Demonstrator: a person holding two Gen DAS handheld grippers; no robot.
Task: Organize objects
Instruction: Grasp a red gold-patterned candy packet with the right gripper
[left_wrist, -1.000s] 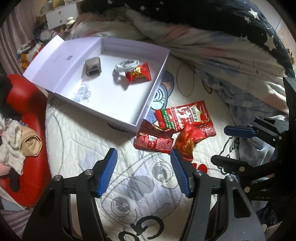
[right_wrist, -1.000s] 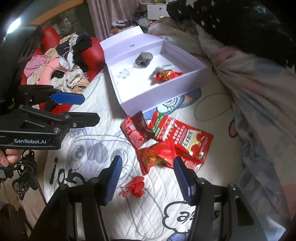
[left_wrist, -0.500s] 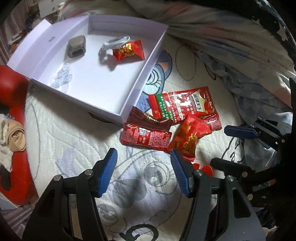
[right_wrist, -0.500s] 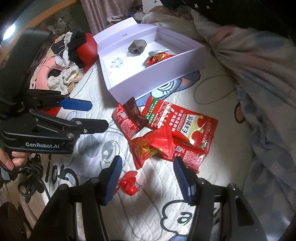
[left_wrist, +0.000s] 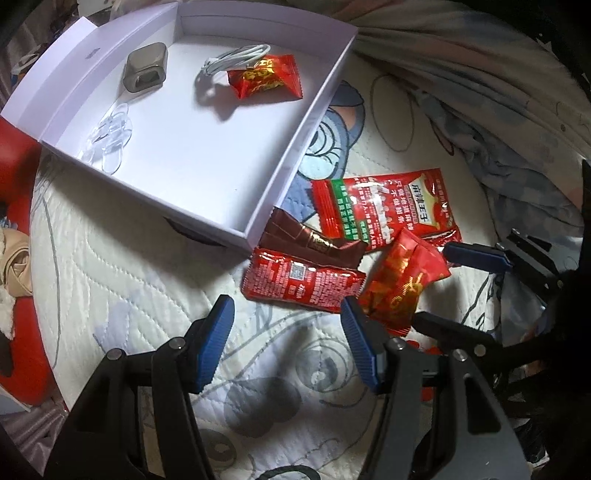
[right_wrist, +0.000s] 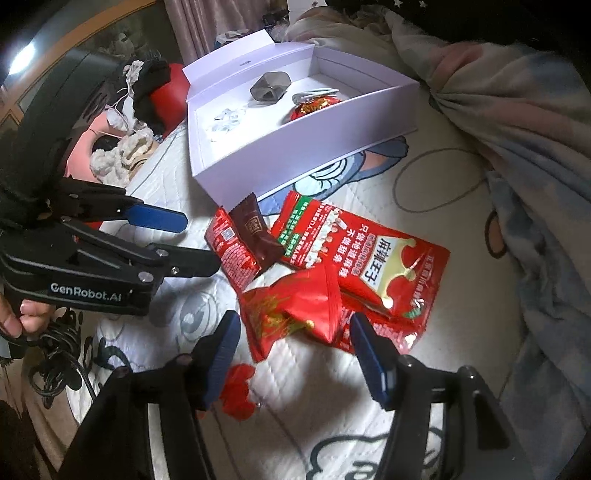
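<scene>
Quilted white bedding (left_wrist: 129, 280) printed with cartoons is lying under everything I am seeing. Four crinkly foil snack packets (left_wrist: 301, 282) are piling just outside the matte white cardboard box (left_wrist: 317, 107), while a fifth glossy red packet (left_wrist: 264, 75), a coiled cable (left_wrist: 236, 59) and a rounded grey case (left_wrist: 146, 66) are sitting inside. I am holding my left gripper (left_wrist: 286, 343) and right gripper (right_wrist: 291, 354) spread apart, gripping nothing.

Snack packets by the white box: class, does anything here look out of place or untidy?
Yes. Four snack packets lie overlapping on the quilt outside the white box, while one red packet is already inside. Both grippers are open, holding nothing.
</scene>
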